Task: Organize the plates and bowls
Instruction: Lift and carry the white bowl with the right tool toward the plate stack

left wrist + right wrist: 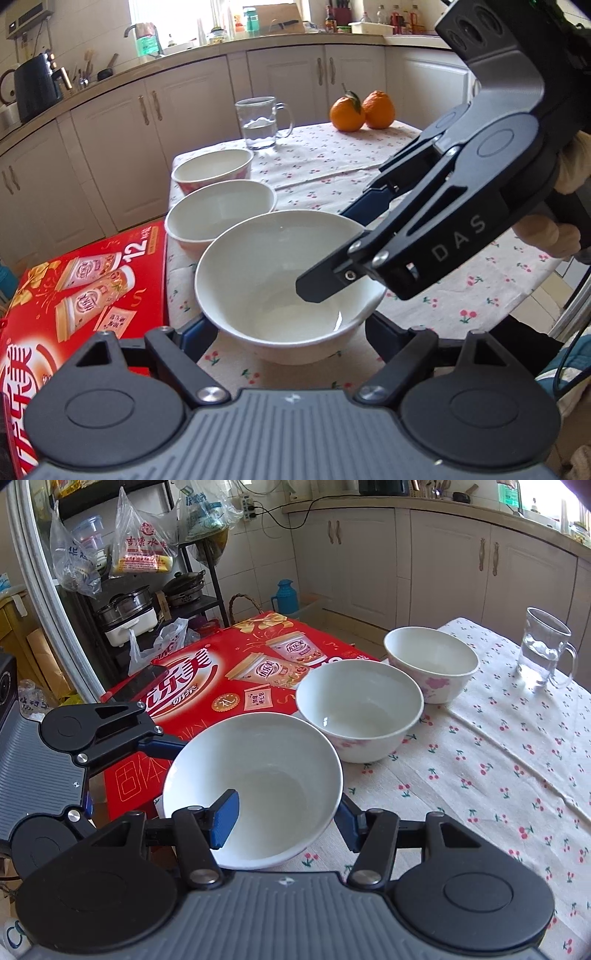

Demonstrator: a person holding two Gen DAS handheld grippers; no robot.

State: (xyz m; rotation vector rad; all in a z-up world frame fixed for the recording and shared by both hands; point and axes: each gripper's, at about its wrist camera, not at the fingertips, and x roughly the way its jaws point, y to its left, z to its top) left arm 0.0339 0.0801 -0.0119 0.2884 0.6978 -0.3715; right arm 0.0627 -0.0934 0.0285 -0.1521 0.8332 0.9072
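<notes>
Right wrist view: both grippers on the nearest of three bowls, none yet stacked.

The large white bowl sits at the near edge of the table, first in a row with a middle bowl and a far bowl. The right gripper is clamped on the large bowl's rim, one blue pad inside the wall and one outside. The left gripper straddles the same bowl, its fingers at the bowl's two sides; whether its pads press on the wall cannot be told. Judged from this layout, organizing has barely begun: all three bowls stand apart and unnested, no plates are visible, and gathering them into one stack remains. A glass mug stands beyond the row.
</notes>
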